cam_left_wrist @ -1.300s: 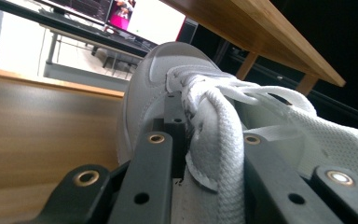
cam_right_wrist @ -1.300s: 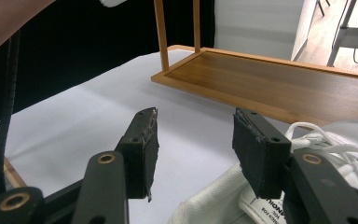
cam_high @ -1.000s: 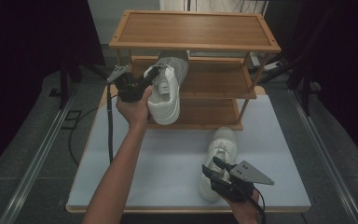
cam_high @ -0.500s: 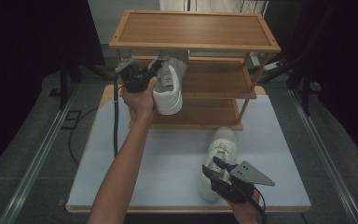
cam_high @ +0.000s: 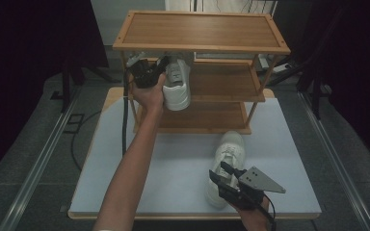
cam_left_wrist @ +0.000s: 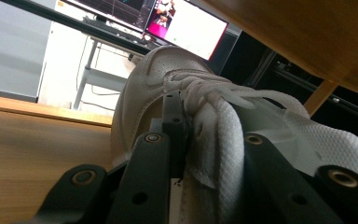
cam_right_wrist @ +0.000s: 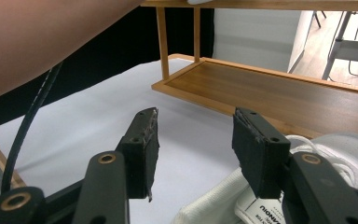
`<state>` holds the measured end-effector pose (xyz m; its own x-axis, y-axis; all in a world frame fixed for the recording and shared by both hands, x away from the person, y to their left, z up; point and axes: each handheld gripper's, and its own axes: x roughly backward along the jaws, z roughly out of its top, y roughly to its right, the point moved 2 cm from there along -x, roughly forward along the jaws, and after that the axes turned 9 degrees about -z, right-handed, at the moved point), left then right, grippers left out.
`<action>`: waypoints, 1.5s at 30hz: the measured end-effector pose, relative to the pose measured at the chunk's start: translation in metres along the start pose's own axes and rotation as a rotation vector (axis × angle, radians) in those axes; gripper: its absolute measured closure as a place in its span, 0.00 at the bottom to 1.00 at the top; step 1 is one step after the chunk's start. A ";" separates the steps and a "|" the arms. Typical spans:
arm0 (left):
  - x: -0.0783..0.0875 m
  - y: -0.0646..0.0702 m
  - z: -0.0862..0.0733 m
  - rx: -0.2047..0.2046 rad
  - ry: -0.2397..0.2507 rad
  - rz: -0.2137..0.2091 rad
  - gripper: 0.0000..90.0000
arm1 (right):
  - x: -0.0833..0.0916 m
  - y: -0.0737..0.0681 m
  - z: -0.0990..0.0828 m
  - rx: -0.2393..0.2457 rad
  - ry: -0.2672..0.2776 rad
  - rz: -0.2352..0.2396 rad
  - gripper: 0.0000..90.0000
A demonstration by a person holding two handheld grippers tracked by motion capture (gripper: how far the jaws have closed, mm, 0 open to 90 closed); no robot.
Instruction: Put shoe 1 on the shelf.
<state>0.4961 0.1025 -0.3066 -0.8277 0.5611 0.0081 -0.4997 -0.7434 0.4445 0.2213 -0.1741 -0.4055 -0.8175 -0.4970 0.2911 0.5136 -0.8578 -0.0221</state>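
A white sneaker [cam_high: 177,87] hangs heel toward me at the left end of the wooden rack's middle shelf [cam_high: 231,86]. My left gripper [cam_high: 159,72] is shut on its collar beside the laces. In the left gripper view the jaws [cam_left_wrist: 212,133] clamp the padded edge of the sneaker [cam_left_wrist: 163,70], just above the shelf board [cam_left_wrist: 28,149]. A second white sneaker [cam_high: 229,156] lies on the white table near the front. My right gripper [cam_high: 222,174] hovers open at its heel end; in the right gripper view [cam_right_wrist: 193,135] nothing sits between the pads, and the sneaker [cam_right_wrist: 326,144] lies under the right jaw.
The three-tier rack [cam_high: 200,30] stands at the back of the table [cam_high: 183,178]; its bottom shelf [cam_right_wrist: 284,93] is bare. My left forearm [cam_right_wrist: 37,37] and the trailing cable [cam_right_wrist: 32,116] cross the table's left half. Dark floor and rails flank the table.
The left hand has carried the sneaker up and farther in toward the middle shelf, turning its heel toward me. The right gripper and the other sneaker have stayed put.
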 end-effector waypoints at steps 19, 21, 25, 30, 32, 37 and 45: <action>-0.010 -0.011 -0.001 0.068 -0.036 -0.112 0.58 | 0.001 0.000 -0.001 0.003 -0.002 -0.006 0.56; -0.009 -0.010 -0.002 0.082 -0.018 -0.111 0.56 | 0.000 0.000 -0.002 0.005 -0.006 -0.004 0.56; -0.004 -0.008 -0.001 0.080 -0.023 -0.121 0.53 | -0.001 -0.002 -0.003 0.011 -0.009 -0.002 0.56; 0.006 -0.001 0.001 0.051 -0.040 -0.134 0.51 | -0.002 -0.004 -0.003 0.011 -0.014 0.005 0.56; 0.011 0.002 0.001 0.050 -0.046 -0.139 0.51 | -0.002 -0.006 -0.004 0.017 -0.016 0.007 0.56; 0.025 0.004 -0.005 0.069 -0.049 -0.157 0.51 | -0.003 -0.012 -0.005 0.030 -0.023 0.024 0.61; 0.050 0.007 -0.013 0.052 -0.052 -0.176 0.50 | -0.006 -0.023 -0.012 0.068 -0.077 0.026 0.89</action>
<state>0.4479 0.1206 -0.3153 -0.7139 0.6997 -0.0279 -0.6202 -0.6133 0.4890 0.2119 -0.1531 -0.4181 -0.7826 -0.5050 0.3641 0.5530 -0.8325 0.0338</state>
